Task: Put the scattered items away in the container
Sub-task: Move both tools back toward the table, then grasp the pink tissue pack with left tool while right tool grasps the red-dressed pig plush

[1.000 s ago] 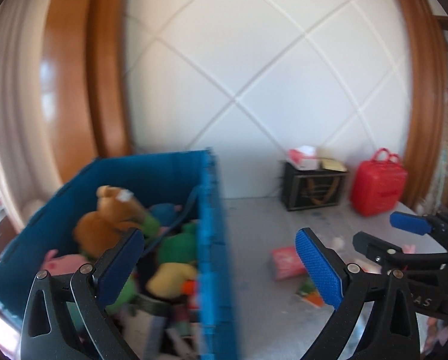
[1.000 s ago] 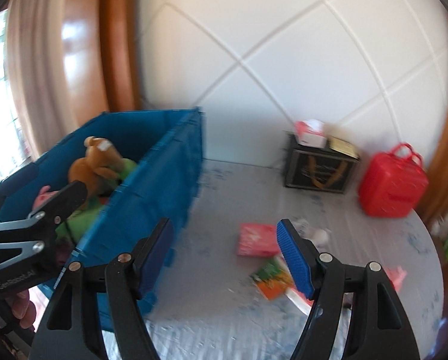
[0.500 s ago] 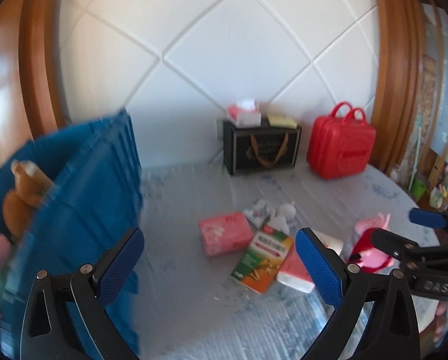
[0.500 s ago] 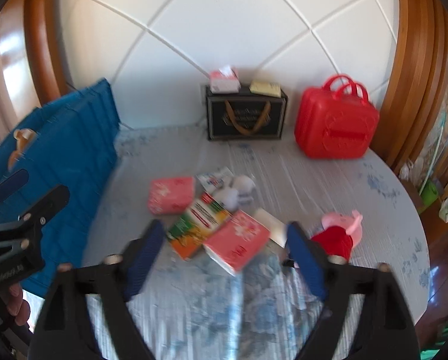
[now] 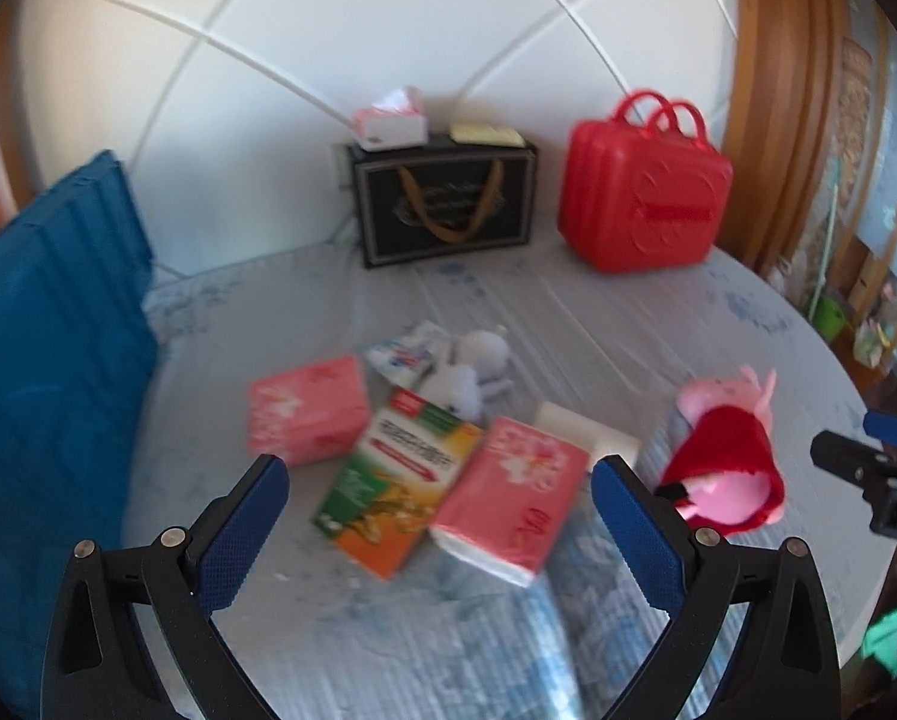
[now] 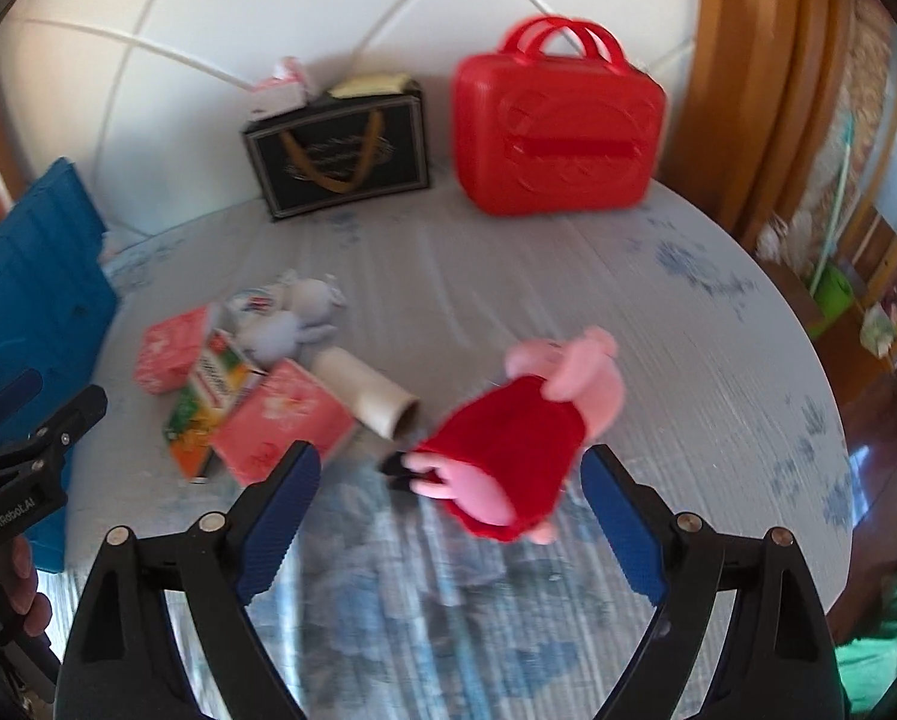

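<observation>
The blue crate (image 5: 46, 360) stands at the left; it also shows in the right wrist view (image 6: 34, 282). Scattered on the table lie a pink tissue pack (image 5: 307, 411), an orange-green box (image 5: 397, 489), a second pink tissue pack (image 5: 511, 501), a grey plush (image 5: 472, 372), a cardboard tube (image 6: 370, 390) and a pink pig plush in a red dress (image 6: 514, 438). My left gripper (image 5: 439, 534) is open and empty above the box and tissue pack. My right gripper (image 6: 442, 522) is open and empty, just in front of the pig plush (image 5: 724, 456).
A black gift bag (image 5: 445, 204) with a tissue box (image 5: 391, 120) on top and a red case (image 5: 643, 192) stand at the back by the white wall. The round table's edge (image 6: 832, 408) curves along the right.
Both grippers have swung right, away from the blue crate and toward the scattered items. The crate has slid to the left edge of both views. Both jaws stay open.
</observation>
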`<state>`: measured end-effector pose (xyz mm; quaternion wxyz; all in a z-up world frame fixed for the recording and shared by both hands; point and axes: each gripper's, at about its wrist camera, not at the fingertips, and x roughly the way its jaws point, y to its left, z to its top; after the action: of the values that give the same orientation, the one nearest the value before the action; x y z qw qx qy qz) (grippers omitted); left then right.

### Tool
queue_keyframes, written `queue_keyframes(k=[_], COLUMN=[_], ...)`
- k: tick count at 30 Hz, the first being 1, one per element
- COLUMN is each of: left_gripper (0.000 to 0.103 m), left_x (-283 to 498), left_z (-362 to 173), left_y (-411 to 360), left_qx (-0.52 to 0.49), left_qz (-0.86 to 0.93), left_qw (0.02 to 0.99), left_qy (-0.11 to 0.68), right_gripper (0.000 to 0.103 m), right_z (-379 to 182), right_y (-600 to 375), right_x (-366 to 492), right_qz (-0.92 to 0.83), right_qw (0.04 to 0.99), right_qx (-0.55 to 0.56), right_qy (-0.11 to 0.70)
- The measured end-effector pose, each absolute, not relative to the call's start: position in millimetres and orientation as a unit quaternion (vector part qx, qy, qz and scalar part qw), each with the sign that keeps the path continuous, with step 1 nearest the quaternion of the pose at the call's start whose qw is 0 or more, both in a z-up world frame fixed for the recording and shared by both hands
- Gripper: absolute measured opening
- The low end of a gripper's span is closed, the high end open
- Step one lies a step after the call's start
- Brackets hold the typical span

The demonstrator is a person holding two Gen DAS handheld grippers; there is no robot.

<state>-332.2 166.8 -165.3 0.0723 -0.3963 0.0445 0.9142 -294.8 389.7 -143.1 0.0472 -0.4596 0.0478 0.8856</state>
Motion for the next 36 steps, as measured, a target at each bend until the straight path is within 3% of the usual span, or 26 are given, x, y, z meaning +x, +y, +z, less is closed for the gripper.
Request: queue_keyframes(k=[16, 22, 26, 29, 33, 36], left_gripper=[0.102, 0.102, 0.098, 0.091, 0.09, 0.09], left_x=[-401.5, -412.4, -419.9, -422.5, -420.7, -418.2], left_z=[-301.2, -308.9, -316.3, -311.5, -301.0, -291.3], left_y=[215.0, 219.8, 227.5, 231.4, 237.1, 240.7], left_qx=[-0.515, -0.511, -0.515, -0.506, -0.489, -0.476], left_qz=[0.841, 0.841, 0.838, 0.845, 0.857, 0.865], left_qw=[0.131, 0.14, 0.141, 0.142, 0.14, 0.134], left_qy=[0.102, 0.109, 0.112, 0.096, 0.083, 0.081], right_gripper=[0.089, 0.09, 0.103, 0.103, 0.103, 0.091], right_z=[-224.3, -247.9, -266.1, -279.4, -293.8, -292.0], right_y=[428.4, 435.6, 439.8, 442.8, 437.9, 433.8], right_x=[-326.2, -352.7, -365.9, -371.9, -376.8, -372.1], right_qz=[0.847, 0.833, 0.823, 0.82, 0.818, 0.827], right_qw=[0.117, 0.131, 0.128, 0.11, 0.083, 0.068], right_qx=[-0.505, -0.521, -0.534, -0.539, -0.546, -0.537], right_qy=[0.119, 0.133, 0.143, 0.159, 0.164, 0.153])
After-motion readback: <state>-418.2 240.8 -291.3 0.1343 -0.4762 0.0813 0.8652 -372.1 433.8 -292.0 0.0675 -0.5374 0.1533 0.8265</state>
